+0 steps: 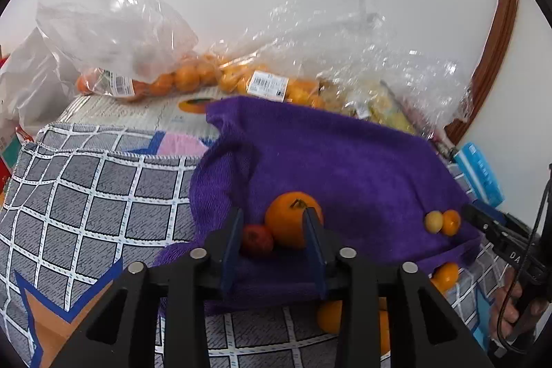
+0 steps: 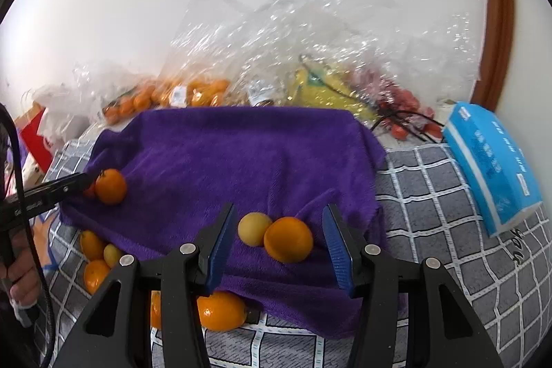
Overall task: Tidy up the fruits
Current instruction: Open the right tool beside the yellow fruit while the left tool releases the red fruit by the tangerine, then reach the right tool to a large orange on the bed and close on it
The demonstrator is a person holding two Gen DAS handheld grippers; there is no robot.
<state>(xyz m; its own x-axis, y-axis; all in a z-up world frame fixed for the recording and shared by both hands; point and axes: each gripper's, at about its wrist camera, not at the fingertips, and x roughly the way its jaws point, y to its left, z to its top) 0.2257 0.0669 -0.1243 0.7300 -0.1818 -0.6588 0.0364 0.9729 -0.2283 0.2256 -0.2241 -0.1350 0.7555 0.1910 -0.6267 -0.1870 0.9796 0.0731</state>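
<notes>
On the purple terry towel [image 1: 345, 161], which serves as the landmark here, the left gripper [image 1: 272, 230] has its jaws open around a small round red fruit [image 1: 257, 238] and a large round orange with a green stem [image 1: 291, 223] near the towel's left front edge; the right finger seems to rest against the orange, but nothing is clamped. To do this step well, I judge it should settle on one fruit, centre it between the jaws and close gently, since the two touch each other and could roll apart on the soft cloth. Toward the towel's right front, the right gripper [image 2: 276, 240] hovers with jaws wide apart around a pale yellow round fruit [image 2: 253, 228] touching a smooth round orange [image 2: 288, 238], gripping neither. More loose oranges [image 2: 95, 261] lie just off the towel's front edge on the grey checked cloth [image 2: 448, 230]. Behind the towel, at the left, a clear plastic bag [image 1: 117, 30] holds small oranges; beside it a second crinkled clear bag [image 1: 310, 40] holds more oranges with a price label; further right, clear wrapping [image 2: 345, 33] covers yellow fruit and small red fruits. A blue tissue pack [image 2: 490, 168] lies right of the towel.
</notes>
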